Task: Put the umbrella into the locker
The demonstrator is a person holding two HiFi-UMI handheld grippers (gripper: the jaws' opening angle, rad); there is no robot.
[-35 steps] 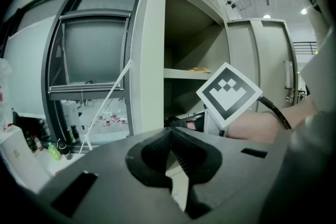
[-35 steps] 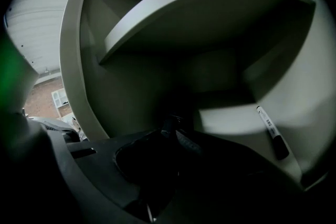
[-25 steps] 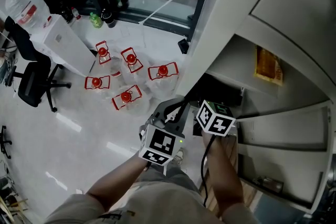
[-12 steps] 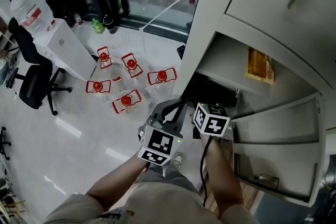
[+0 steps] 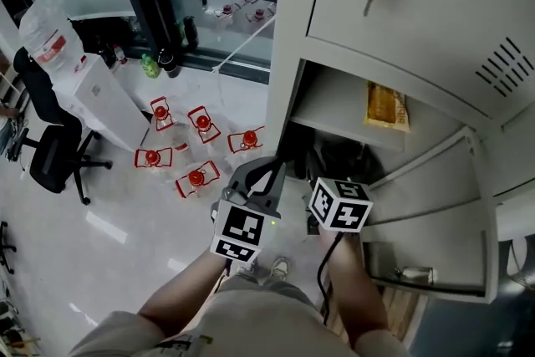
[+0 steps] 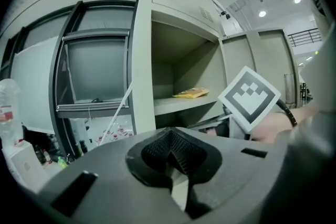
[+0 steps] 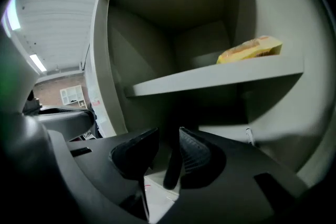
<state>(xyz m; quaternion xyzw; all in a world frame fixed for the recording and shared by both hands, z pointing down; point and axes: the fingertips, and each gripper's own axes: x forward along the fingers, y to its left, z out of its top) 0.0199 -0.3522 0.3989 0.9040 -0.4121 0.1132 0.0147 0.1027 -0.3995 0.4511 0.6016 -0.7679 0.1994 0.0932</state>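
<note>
Both grippers have risen from the dark umbrella (image 5: 341, 153), apparently lying under the shelf (image 5: 330, 106) of the grey metal locker (image 5: 401, 21). Right gripper (image 7: 169, 136) jaws, just opened, stand apart, empty; left gripper (image 6: 170, 136) jaws are together. Placement looks done; door (image 5: 435, 205) open.

The grey metal locker (image 5: 281, 54) stands with its door (image 5: 428, 211) swung wide open and a shelf (image 5: 333, 108) across its inside. Just below that shelf, in deep shadow, lies a black shape that is apparently the umbrella (image 5: 343, 155). Its pose cannot be made out.
</note>
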